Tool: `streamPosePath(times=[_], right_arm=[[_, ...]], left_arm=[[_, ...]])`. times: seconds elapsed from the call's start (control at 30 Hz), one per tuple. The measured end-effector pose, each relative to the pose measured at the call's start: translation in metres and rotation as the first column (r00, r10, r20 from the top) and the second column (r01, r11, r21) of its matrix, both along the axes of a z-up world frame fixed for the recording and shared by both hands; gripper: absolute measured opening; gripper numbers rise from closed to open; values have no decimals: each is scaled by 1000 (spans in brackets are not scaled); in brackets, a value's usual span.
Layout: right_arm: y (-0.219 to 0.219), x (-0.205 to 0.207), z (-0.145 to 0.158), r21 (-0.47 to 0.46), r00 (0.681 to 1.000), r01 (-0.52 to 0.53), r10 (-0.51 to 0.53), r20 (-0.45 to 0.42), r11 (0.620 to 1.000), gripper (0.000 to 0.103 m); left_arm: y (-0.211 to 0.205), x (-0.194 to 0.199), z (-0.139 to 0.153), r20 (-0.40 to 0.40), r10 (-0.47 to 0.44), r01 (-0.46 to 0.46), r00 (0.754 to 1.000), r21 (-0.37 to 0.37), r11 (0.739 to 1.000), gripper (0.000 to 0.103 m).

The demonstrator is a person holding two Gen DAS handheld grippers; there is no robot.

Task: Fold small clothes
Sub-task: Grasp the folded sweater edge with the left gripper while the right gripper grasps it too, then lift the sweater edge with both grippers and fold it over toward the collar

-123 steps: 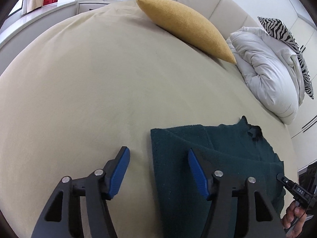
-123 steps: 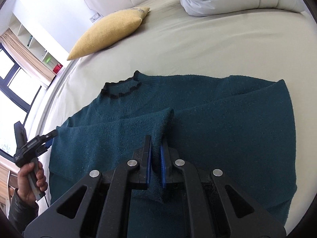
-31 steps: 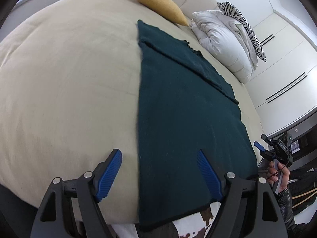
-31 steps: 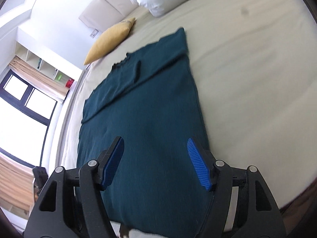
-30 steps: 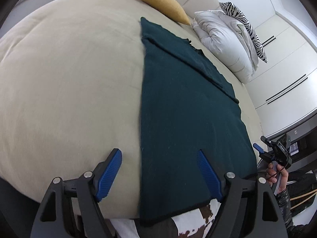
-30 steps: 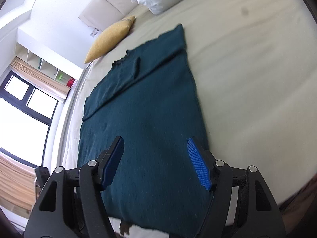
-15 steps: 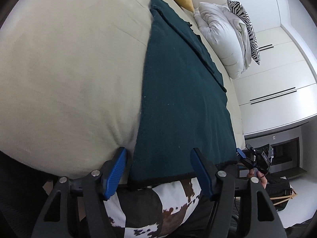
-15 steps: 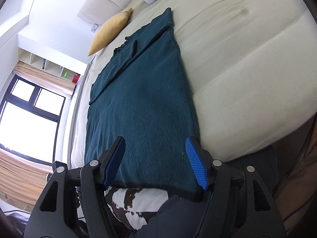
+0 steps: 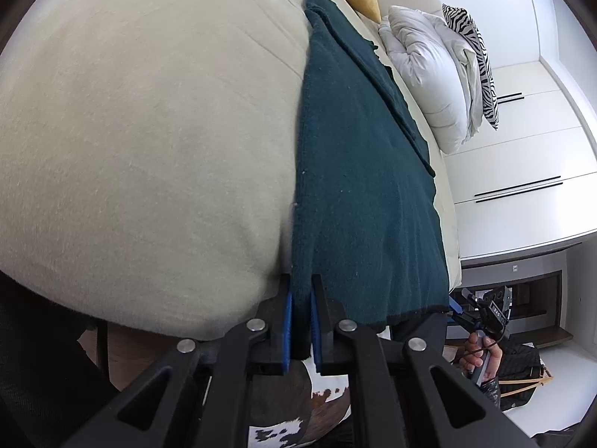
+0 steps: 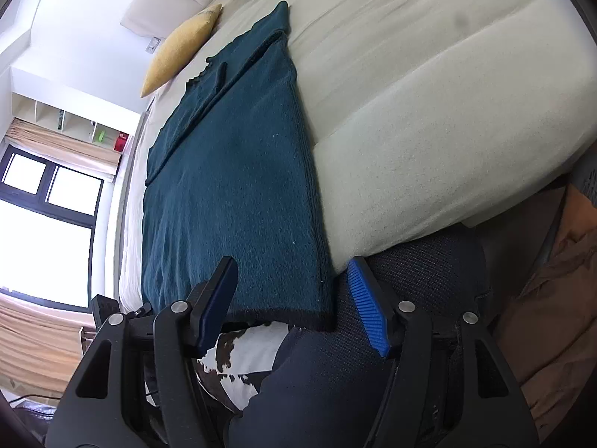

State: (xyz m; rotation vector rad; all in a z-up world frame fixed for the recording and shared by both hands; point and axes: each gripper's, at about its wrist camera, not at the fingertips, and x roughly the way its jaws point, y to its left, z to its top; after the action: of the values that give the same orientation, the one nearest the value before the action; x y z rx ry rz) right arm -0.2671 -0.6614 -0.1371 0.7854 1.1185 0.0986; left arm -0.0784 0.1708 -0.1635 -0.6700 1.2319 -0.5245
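Observation:
A dark teal knit sweater [image 9: 358, 171] lies flat on the beige bed [image 9: 149, 130], sleeves folded across its upper part, hem hanging over the near bed edge. My left gripper [image 9: 299, 317] is shut on the sweater's bottom left hem corner. In the right wrist view the sweater [image 10: 231, 179] runs away from me. My right gripper [image 10: 294, 306] is open, its jaws astride the bottom right hem corner without closing on it.
A mustard pillow [image 10: 179, 48] and a white duvet [image 9: 433, 74] with a zebra-print pillow [image 9: 474, 56] lie at the head of the bed. A cowhide rug [image 10: 238, 354] and my dark trousers [image 10: 373, 373] are below the bed edge. White wardrobes [image 9: 522, 149] stand on the right.
Both grippers dropped to the sweater's hem at the near bed edge. The left gripper closed on the left hem corner. The right gripper stayed open around the right corner.

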Motion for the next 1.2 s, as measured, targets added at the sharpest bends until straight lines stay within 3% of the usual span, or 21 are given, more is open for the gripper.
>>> streamPosePath(times=[0.4, 0.47, 0.53, 0.57, 0.7, 0.83, 1.03, 1.2], right_arm=[[18, 23, 0, -75, 978, -150, 137, -156, 986, 56], [21, 26, -1, -82, 972, -166, 150, -179, 983, 52], [22, 26, -5, -79, 967, -176, 157, -202, 981, 34], [22, 26, -7, -73, 966, -176, 158, -206, 982, 31], [17, 20, -13, -25, 972, -152, 145, -182, 988, 27], [11, 12, -19, -33, 976, -132, 124, -177, 991, 7], [20, 2, -9, -120, 988, -111, 97, -116, 987, 5], [19, -3, 1, -103, 997, -71, 66, -47, 992, 4]], left_arm=[[-5, -4, 5, 39, -47, 44, 998, 67, 997, 7], [-5, -5, 4, 43, -50, 47, 998, 74, 996, 7], [-4, -5, 4, 47, -51, 47, 998, 77, 996, 6], [-2, -6, 4, 50, -51, 47, 997, 76, 996, 6], [-3, -8, 6, 51, -49, 45, 998, 75, 996, 6], [-8, -11, 12, 70, -65, 57, 995, 111, 992, 6], [-11, -13, 18, 82, -53, 44, 995, 107, 993, 5], [-7, -13, 28, 99, -24, 20, 995, 43, 999, 5]])
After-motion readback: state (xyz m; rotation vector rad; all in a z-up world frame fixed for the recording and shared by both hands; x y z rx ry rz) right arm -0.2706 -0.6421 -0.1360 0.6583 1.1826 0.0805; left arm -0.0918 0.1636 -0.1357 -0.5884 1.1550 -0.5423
